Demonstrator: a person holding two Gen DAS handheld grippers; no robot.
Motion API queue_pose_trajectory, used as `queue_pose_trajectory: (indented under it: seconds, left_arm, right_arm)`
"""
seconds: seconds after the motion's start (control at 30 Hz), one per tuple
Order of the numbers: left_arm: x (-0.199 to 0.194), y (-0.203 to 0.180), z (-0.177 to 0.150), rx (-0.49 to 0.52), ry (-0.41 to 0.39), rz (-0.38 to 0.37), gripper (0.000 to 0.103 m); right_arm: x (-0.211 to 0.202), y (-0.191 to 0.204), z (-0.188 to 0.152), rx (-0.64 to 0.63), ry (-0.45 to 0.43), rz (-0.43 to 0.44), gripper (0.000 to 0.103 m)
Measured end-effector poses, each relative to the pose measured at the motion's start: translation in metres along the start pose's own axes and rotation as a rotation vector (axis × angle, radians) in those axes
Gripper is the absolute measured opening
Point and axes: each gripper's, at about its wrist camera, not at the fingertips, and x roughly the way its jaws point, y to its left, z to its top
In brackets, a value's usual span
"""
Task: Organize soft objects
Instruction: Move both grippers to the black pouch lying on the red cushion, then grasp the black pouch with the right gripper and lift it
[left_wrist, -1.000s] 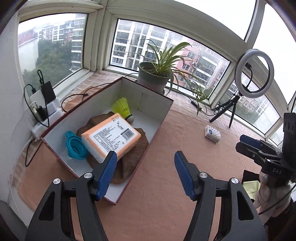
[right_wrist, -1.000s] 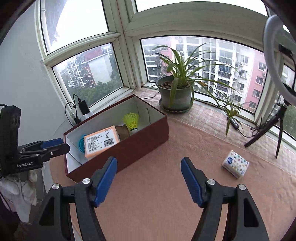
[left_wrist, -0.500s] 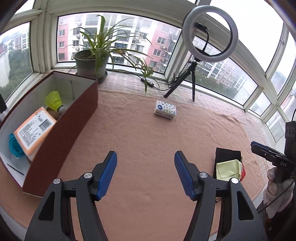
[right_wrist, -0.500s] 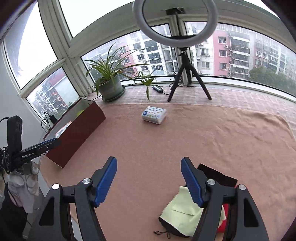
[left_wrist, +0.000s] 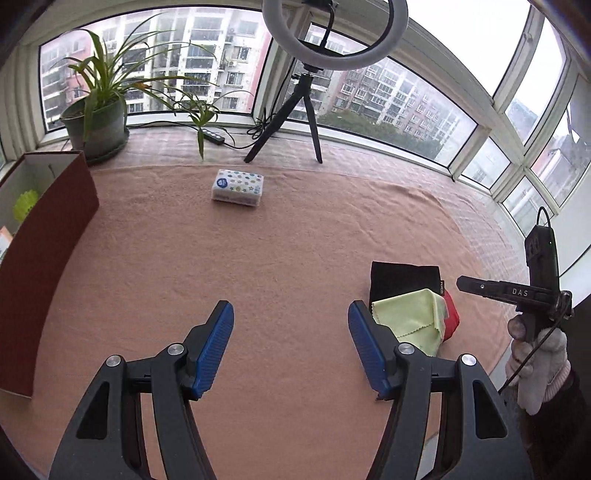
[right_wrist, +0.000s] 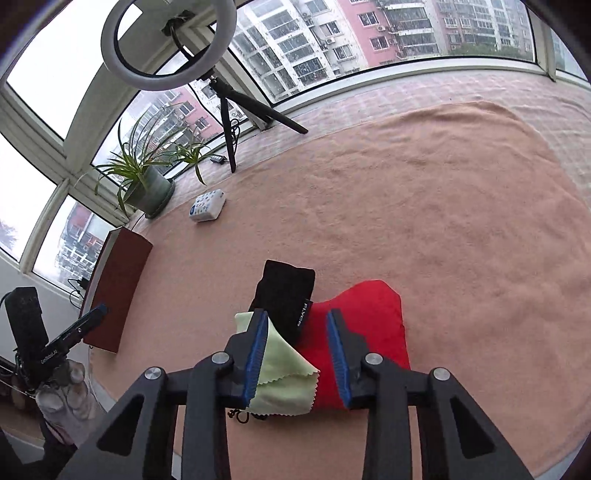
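Note:
A pile of soft things lies on the pink blanket: a light green cloth on a black pouch and a red cloth. It also shows in the left wrist view, green cloth over black. My right gripper is open, its jaws straddling the pile's top, close above it. My left gripper is open and empty above bare blanket, left of the pile. A dotted tissue pack lies farther back. The maroon box stands at the left.
A potted plant and a ring light on a tripod stand on the window ledge behind the blanket. A power strip with cables lies between them. The blanket's near edge drops off by the right hand.
Both grippers have swung right, away from the box, toward the cloth pile. The right gripper has dropped low over the pile and its jaws are narrower than before.

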Motion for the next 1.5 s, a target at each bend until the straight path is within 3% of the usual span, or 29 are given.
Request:
queue_pose_trajectory:
  seconds: [0.17,0.4,0.77,1.07,1.5]
  left_arm:
    - [0.001,-0.006,-0.002,-0.003,0.014,-0.003,0.064]
    - [0.004,-0.009,-0.009,0.006,0.042,-0.002,0.064]
    - [0.009,-0.015,-0.009,0.019,0.054,-0.029,0.064]
    - [0.008,-0.007,-0.012,0.001,0.065,-0.043,0.064]
    - [-0.005,0.018,-0.018,-0.044,0.053,-0.028,0.064]
  right_arm:
    - [0.021,-0.027,0.006,0.044,0.035,-0.031,0.017]
    - [0.026,-0.035,0.001,0.06,0.052,0.001,0.017]
    - [0.036,-0.008,-0.011,-0.055,0.112,-0.008,0.017]
    - [0.04,0.014,-0.033,-0.096,0.189,0.053,0.017]
    - [0.066,0.077,-0.024,-0.163,0.179,0.108,0.017]
